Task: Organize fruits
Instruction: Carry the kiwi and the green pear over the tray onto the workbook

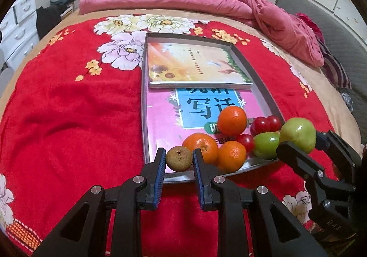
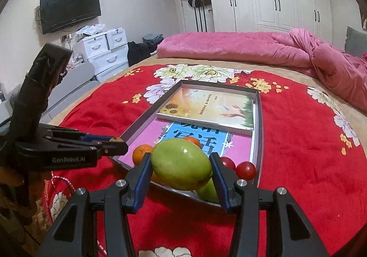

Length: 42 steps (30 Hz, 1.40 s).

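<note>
Left tongs [image 1: 179, 158] clamped on small brown fruit [image 1: 179, 158], right tongs [image 2: 181, 166] on green mango [image 2: 181, 164], both above tray [image 1: 263, 94] edge w/ oranges. Lower gently, release separately.

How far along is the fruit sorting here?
Done: nothing looks sorted yet. In hand: left tongs shut on a brown fruit, right tongs on a green fruit. Left: three oranges, red fruits and another green one lie mixed in the tray.
</note>
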### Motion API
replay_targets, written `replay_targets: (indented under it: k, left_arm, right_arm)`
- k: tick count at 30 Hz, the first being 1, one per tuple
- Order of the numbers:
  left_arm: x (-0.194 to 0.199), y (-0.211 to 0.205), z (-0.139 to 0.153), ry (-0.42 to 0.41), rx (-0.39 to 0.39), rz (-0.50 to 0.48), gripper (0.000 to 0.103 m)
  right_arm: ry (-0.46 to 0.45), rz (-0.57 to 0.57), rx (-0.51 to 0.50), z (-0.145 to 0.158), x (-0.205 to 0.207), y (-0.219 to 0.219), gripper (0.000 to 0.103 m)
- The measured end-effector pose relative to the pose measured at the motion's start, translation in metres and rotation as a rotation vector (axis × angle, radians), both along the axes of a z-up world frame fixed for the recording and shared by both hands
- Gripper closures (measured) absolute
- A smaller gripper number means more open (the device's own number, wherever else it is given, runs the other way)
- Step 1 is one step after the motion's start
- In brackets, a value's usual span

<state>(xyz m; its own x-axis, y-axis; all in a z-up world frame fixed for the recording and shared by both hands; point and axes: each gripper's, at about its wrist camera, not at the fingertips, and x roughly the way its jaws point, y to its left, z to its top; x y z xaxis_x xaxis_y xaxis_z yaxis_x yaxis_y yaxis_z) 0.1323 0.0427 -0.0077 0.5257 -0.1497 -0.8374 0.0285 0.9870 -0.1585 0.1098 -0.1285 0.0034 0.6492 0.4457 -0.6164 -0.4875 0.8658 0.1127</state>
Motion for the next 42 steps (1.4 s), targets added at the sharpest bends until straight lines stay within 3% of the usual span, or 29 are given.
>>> replay_targets:
  k: [27,42]
  left_arm:
    - [0.005,-0.001,-0.01,-0.012,0.014,0.005,0.079]
    - [0.006,0.004,-0.011,-0.017,0.008,0.011,0.079]
  right_arm:
    - [0.032,-0.056,0.003,-0.007,0.013,-0.005,0.053]
    - [0.053,-0.023,-0.01,-0.013,0.027,0.033,0.053]
